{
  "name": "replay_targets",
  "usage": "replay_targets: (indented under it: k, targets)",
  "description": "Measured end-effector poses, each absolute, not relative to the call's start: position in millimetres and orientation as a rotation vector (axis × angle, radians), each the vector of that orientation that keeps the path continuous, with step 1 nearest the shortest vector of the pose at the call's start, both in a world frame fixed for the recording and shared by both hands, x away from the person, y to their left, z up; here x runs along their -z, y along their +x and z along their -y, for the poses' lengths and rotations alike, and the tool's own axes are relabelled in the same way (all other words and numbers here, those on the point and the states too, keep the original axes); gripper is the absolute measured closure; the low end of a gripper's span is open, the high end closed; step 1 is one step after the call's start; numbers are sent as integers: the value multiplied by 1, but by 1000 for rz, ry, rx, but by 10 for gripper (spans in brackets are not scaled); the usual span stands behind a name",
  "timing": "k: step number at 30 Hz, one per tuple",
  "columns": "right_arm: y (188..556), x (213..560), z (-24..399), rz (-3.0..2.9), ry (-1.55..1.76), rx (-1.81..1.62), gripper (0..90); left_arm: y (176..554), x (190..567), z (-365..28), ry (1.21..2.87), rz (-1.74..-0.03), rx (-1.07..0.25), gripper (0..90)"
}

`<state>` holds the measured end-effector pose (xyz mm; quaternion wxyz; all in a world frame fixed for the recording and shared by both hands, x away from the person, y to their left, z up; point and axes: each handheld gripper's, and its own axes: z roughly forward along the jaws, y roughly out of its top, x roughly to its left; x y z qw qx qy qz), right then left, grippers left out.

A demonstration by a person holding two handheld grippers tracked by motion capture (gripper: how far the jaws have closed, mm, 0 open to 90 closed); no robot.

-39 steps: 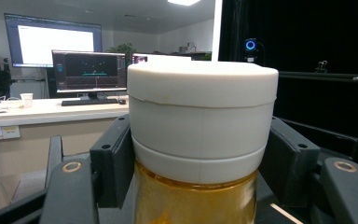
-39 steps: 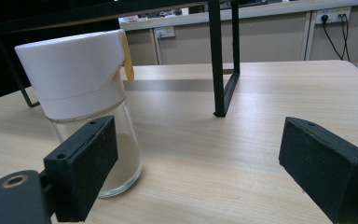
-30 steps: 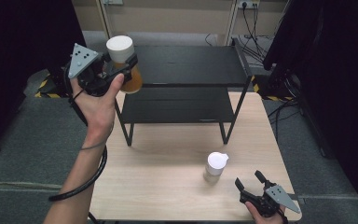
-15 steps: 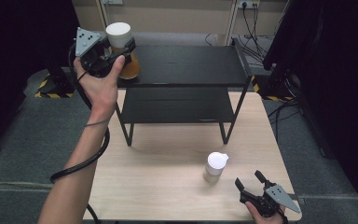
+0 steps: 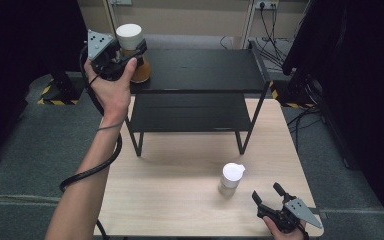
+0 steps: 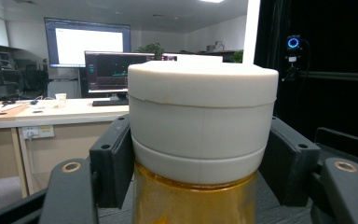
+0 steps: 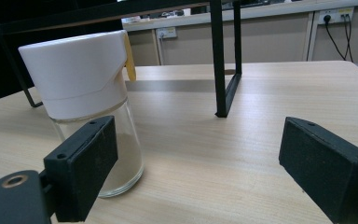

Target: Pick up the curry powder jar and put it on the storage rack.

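My left gripper (image 5: pixel 129 54) is shut on an amber jar (image 5: pixel 139 70) with a white lid (image 5: pixel 129 36), held upright at the left end of the black rack's top shelf (image 5: pixel 205 70). In the left gripper view the jar (image 6: pixel 200 140) stands between both pads (image 6: pixel 114 163), which press on the lid's sides. Whether the jar's base rests on the shelf I cannot tell. My right gripper (image 5: pixel 269 194) lies low at the table's near right corner, open and holding nothing. A glass shaker (image 5: pixel 231 176) with a white cap stands just left of it; in the right gripper view the shaker (image 7: pixel 88 93) stands behind the left pad (image 7: pixel 86 163).
The black two-tier rack has a lower shelf (image 5: pixel 190 112) and thin legs (image 7: pixel 221 60) on the light wooden table (image 5: pixel 170 200). A cable (image 5: pixel 92 167) trails from the left gripper beside the forearm. Dark equipment and cables lie on the floor to the right.
The left hand has carried the jar farther away, from beside the rack's left end to over the top shelf's left corner. The right gripper and the shaker have not moved.
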<state>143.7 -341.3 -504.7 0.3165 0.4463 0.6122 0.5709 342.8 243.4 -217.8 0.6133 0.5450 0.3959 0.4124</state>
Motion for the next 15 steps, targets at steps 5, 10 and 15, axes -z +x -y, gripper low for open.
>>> replay_targets:
  k: [5, 10, 15]
  targets:
    - [144, 505, 341, -1613, 1173, -1501, 118, 344, 219, -243, 1224, -916, -931, 305]
    - [144, 505, 342, -1611, 1176, -1507, 118, 342, 217, -244, 1219, -918, -938, 167]
    - [144, 505, 342, -1613, 1177, -1507, 117, 331, 219, -248, 1209, -926, -943, 88]
